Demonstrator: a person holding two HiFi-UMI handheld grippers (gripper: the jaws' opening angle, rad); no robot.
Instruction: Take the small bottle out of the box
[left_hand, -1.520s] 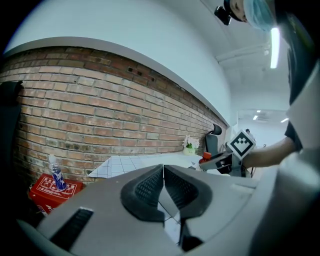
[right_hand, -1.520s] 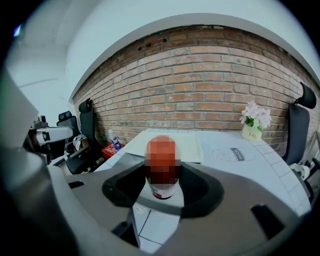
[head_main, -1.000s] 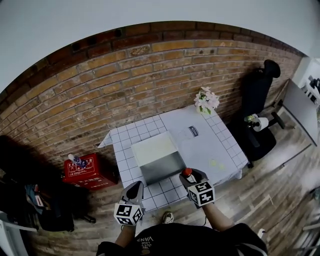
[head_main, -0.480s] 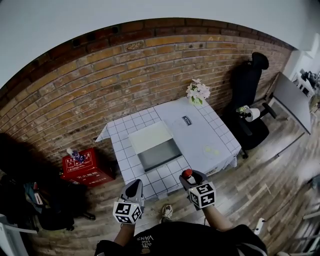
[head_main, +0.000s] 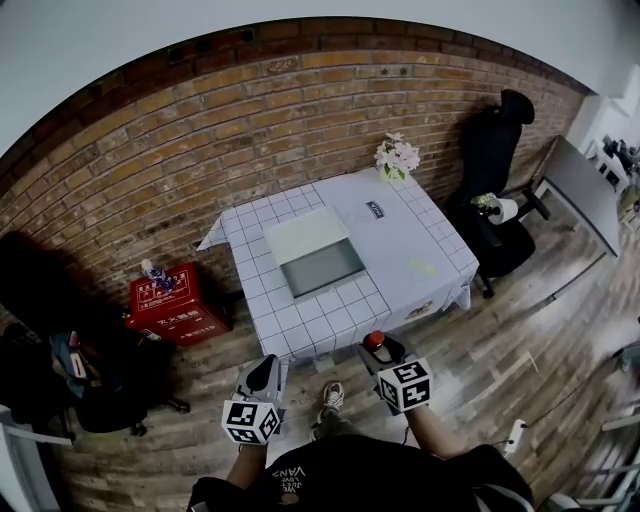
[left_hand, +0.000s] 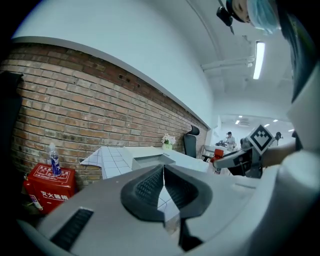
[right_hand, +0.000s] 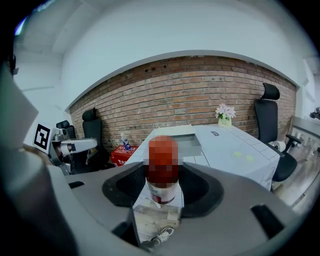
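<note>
The small bottle (right_hand: 162, 170), white with a red cap, stands upright between the pads of my right gripper (right_hand: 162, 186), which is shut on it. In the head view the right gripper (head_main: 380, 347) carries the bottle (head_main: 374, 340) over the wooden floor, short of the table's near edge. The grey open box (head_main: 318, 262) lies on the white tiled table (head_main: 410, 250), well ahead of both grippers. My left gripper (head_main: 264, 376) hangs to the left at the same distance; its jaws (left_hand: 163, 169) are shut with nothing between them.
A red box (head_main: 172, 313) with a water bottle on top stands on the floor left of the table. A black office chair (head_main: 500, 170) stands at the right. A flower pot (head_main: 396, 157) stands at the table's far corner. A brick wall runs behind. A shoe (head_main: 331, 396) shows below.
Both grippers have drawn back from the table together, and the table and box now lie farther away. The bottle stays in the right gripper.
</note>
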